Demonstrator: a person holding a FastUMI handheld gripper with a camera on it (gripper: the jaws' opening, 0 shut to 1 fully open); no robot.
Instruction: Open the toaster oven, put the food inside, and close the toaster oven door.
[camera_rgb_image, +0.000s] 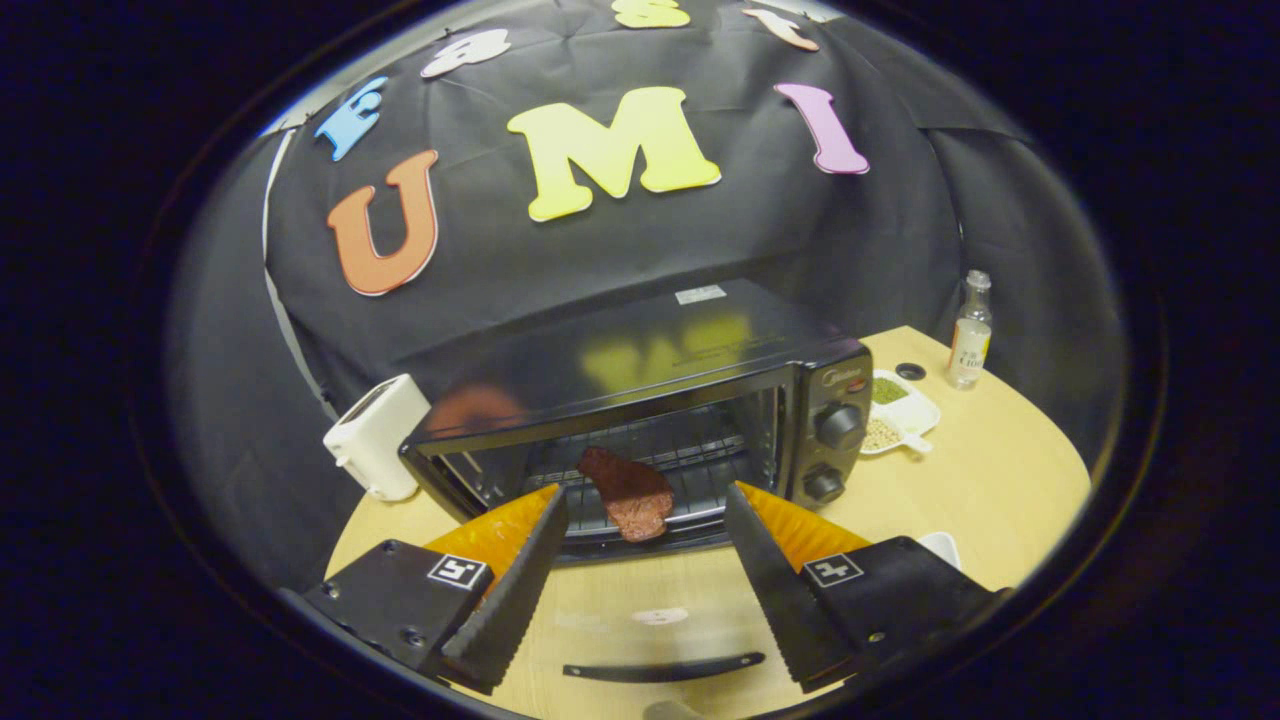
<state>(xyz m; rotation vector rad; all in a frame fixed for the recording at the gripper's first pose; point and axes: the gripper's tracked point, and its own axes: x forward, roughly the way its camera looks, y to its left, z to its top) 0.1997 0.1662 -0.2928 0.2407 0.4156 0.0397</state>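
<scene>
The black toaster oven (700, 340) stands on the wooden table with its front open. Its glass door (650, 600) is folded down flat toward me, the handle (665, 668) nearest me, between the finger bases. A reddish-brown piece of meat (630, 495) lies on the wire rack (690, 450), its near end at the rack's front edge. My gripper (645, 493) is open, with a wide gap and nothing held. The fingertips sit just short of the oven mouth, one on each side of the meat, above the lowered door.
A white toaster (375, 435) stands left of the oven. Two knobs (840, 425) are on the oven's right panel. Right of the oven are a white divided dish of beans (900, 410), a small black cap (910, 371) and a clear bottle (970, 335). A white rim (940, 545) shows by the right finger.
</scene>
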